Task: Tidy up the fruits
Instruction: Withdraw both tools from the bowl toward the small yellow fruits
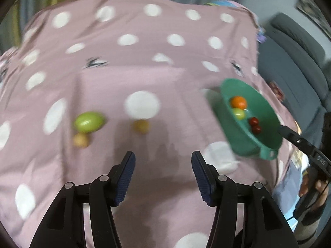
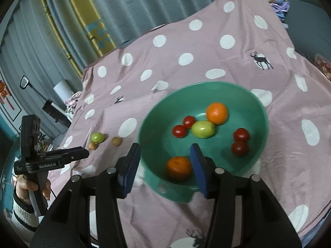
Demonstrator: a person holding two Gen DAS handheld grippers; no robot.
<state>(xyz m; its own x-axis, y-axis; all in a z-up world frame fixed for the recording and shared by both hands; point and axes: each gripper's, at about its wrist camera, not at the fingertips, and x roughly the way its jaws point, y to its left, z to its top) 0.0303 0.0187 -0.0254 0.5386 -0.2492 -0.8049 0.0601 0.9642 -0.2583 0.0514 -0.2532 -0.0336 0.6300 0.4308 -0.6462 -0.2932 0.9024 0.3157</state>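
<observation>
Fruits mostly sit in the green bowl (image 2: pixel 256 111) on the spotted cloth (image 2: pixel 206 47); a green fruit (image 1: pixel 89 122) and two tan ones lie outside, left of it. Both claws gape wide, empty: left claw (image 1: pixel 163 161) should drop squarely over one, squeezing gently.

The right tongs (image 2: pixel 164 166) gape above the bowl's (image 2: pixel 258 111) near rim, over an orange (image 2: pixel 179 168). Inside lie another orange (image 2: pixel 217 113), a green fruit (image 2: pixel 203 129) and four tomatoes (image 2: pixel 241 134).
</observation>
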